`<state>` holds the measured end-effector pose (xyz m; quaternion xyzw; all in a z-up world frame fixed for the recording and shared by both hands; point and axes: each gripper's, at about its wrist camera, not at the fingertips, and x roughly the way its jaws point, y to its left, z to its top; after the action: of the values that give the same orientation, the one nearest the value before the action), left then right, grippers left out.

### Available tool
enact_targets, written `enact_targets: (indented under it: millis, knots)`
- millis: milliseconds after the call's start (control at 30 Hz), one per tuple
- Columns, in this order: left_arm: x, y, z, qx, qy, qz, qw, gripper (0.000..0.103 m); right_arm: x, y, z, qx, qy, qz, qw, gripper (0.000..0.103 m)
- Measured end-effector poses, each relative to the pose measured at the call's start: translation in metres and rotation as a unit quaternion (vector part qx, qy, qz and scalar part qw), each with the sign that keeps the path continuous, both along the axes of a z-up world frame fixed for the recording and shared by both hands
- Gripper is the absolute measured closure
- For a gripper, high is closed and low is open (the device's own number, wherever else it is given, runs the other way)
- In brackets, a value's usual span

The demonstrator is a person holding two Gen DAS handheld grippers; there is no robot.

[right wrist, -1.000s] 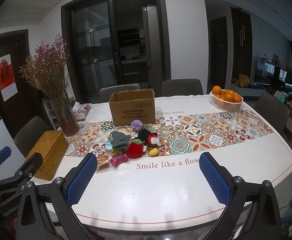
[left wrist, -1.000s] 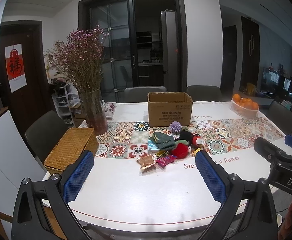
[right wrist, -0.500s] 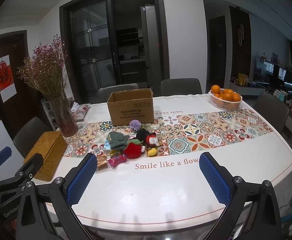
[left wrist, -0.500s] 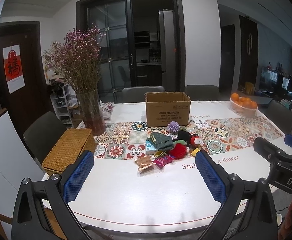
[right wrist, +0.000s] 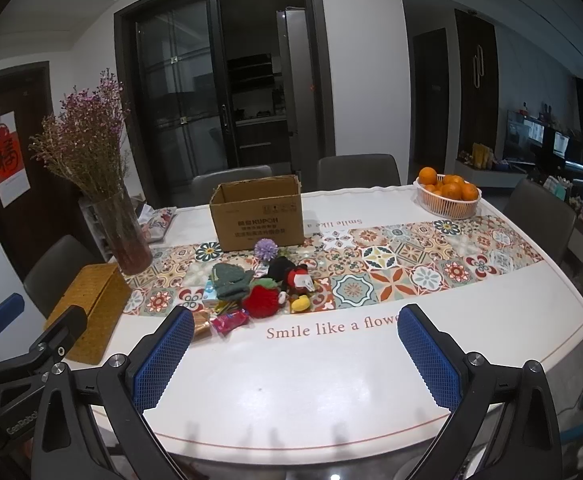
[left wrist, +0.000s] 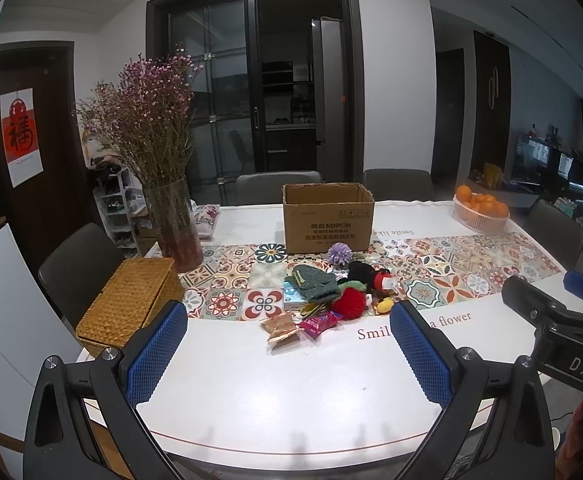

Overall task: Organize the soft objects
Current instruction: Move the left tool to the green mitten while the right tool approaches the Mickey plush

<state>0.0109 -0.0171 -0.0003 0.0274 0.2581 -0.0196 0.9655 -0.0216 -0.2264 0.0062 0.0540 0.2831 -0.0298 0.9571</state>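
A heap of small soft things lies mid-table on the patterned runner: a green knitted piece (left wrist: 314, 281) (right wrist: 230, 279), a red plush strawberry (left wrist: 349, 304) (right wrist: 262, 301), a black and red plush toy (left wrist: 371, 275) (right wrist: 296, 277), a purple pompom flower (left wrist: 339, 254) (right wrist: 266, 249) and a pink wrapper (left wrist: 318, 323) (right wrist: 229, 321). An open cardboard box (left wrist: 328, 217) (right wrist: 257, 216) stands just behind the heap. My left gripper (left wrist: 289, 352) and my right gripper (right wrist: 296, 356) both hover open over the table's near edge, well short of the heap, holding nothing.
A wicker box (left wrist: 130, 307) (right wrist: 90, 312) sits at the table's left edge, beside a glass vase of dried flowers (left wrist: 173, 224) (right wrist: 123, 238). A basket of oranges (left wrist: 480, 210) (right wrist: 447, 193) stands at the far right. Grey chairs ring the table (left wrist: 291, 392).
Both views have shifted slightly, so the heap and box sit a little lower left in frame. Both grippers stay open and empty.
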Motion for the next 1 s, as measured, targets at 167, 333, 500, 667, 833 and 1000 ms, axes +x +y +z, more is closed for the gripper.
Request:
enact_targets:
  millis: [167,333,500,667,833,1000]
  knots:
    - [0.006,-0.001,-0.003,0.002,0.004,-0.001,1.0,0.0,0.005,0.0,-0.003,0.002,0.005,0.0,1.0,0.0]
    - [0.014,0.002,-0.009,0.002,0.013,0.002,0.9999,0.0,0.013,0.002,-0.007,0.006,0.011,0.001,1.0,0.0]
    - [0.029,0.01,-0.017,-0.001,0.03,0.009,0.9995,0.0,0.025,0.01,-0.017,0.005,0.026,0.009,1.0,0.0]
    - [0.049,0.019,-0.026,-0.003,0.047,0.013,0.9988,0.0,0.045,0.019,-0.026,0.006,0.045,0.018,0.999,0.0]
    - [0.079,0.027,-0.033,-0.007,0.064,0.007,0.9979,0.0,0.07,0.028,-0.034,0.007,0.061,0.018,0.998,0.0]
    - [0.118,0.033,-0.039,-0.012,0.08,-0.012,0.9966,0.0,0.101,0.035,-0.04,0.006,0.077,0.011,0.997,0.0]
